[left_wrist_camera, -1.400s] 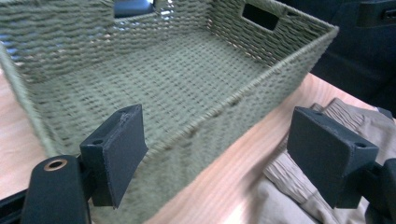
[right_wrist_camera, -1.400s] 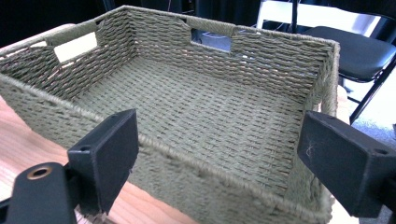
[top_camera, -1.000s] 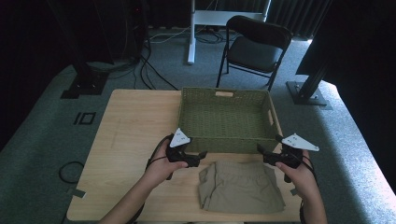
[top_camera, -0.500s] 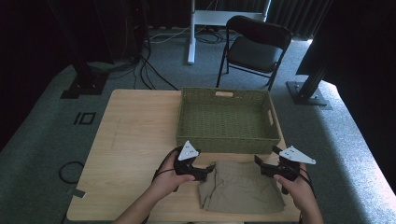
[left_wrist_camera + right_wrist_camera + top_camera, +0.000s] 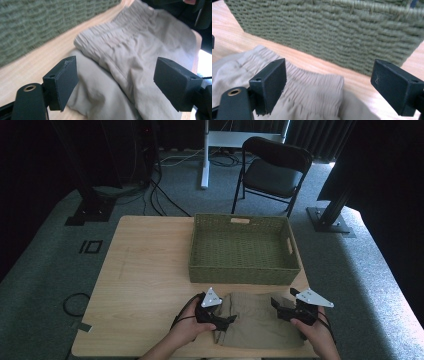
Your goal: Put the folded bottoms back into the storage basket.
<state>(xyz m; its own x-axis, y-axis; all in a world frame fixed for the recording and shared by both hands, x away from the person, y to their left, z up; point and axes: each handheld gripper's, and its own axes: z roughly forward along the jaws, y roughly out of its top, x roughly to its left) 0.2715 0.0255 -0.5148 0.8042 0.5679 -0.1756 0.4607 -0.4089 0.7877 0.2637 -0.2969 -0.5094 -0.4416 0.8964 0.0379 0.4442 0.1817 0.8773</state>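
The tabletop (image 5: 145, 270) before me is pale wood, rectangular. Two things lie directly on it. A green woven basket (image 5: 244, 249) sits at the far right, its near wall facing me. A folded beige garment (image 5: 255, 317) lies flat at the near right edge, just beside that wall, with bare wood showing between them. The left half is bare.

Green woven basket (image 5: 244, 249) sitting empty at far side of wooden table (image 5: 145, 285). Black folding chair (image 5: 272, 172) standing beyond table on grey carpet. Black cables (image 5: 165, 202) trailing across floor, left of chair.
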